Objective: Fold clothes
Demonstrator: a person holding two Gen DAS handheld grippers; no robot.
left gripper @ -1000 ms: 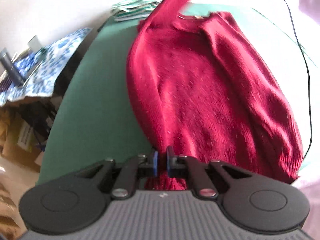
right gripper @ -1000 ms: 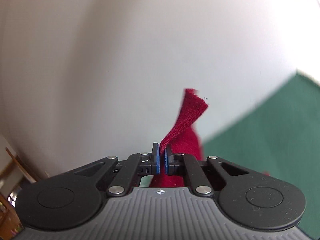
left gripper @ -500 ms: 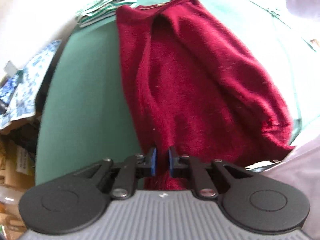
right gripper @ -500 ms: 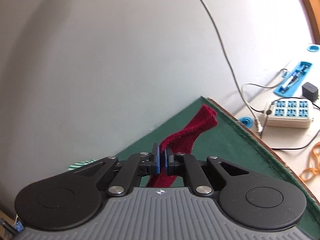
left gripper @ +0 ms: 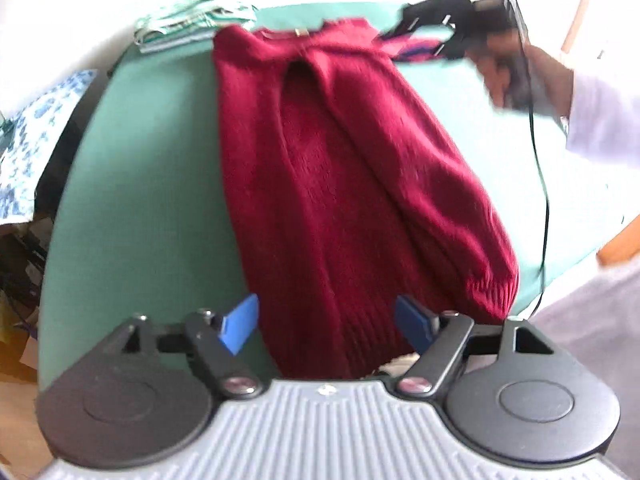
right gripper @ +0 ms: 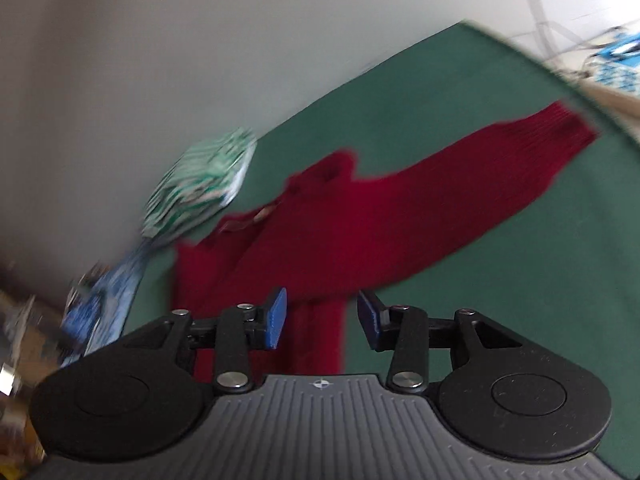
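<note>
A dark red knit sweater (left gripper: 344, 184) lies lengthwise on the green table (left gripper: 152, 184). My left gripper (left gripper: 326, 326) is open at its near hem, blue pads either side of the fabric, holding nothing. My right gripper (right gripper: 322, 320) is open above the sweater's body (right gripper: 320, 232); one sleeve (right gripper: 500, 164) stretches out to the right across the table (right gripper: 520, 280). The right gripper (left gripper: 452, 16) also shows in the left wrist view at the sweater's far end, held by a hand.
A folded green-and-white striped garment (left gripper: 192, 24) lies at the table's far left corner, also in the right wrist view (right gripper: 200, 184). Blue patterned cloth (left gripper: 28, 148) and clutter sit beyond the left edge. A black cable (left gripper: 540, 168) hangs at the right.
Both grippers have opened and let go of the sweater. The sleeve that the right gripper held up now lies stretched on the table, and the sweater lies flatter.
</note>
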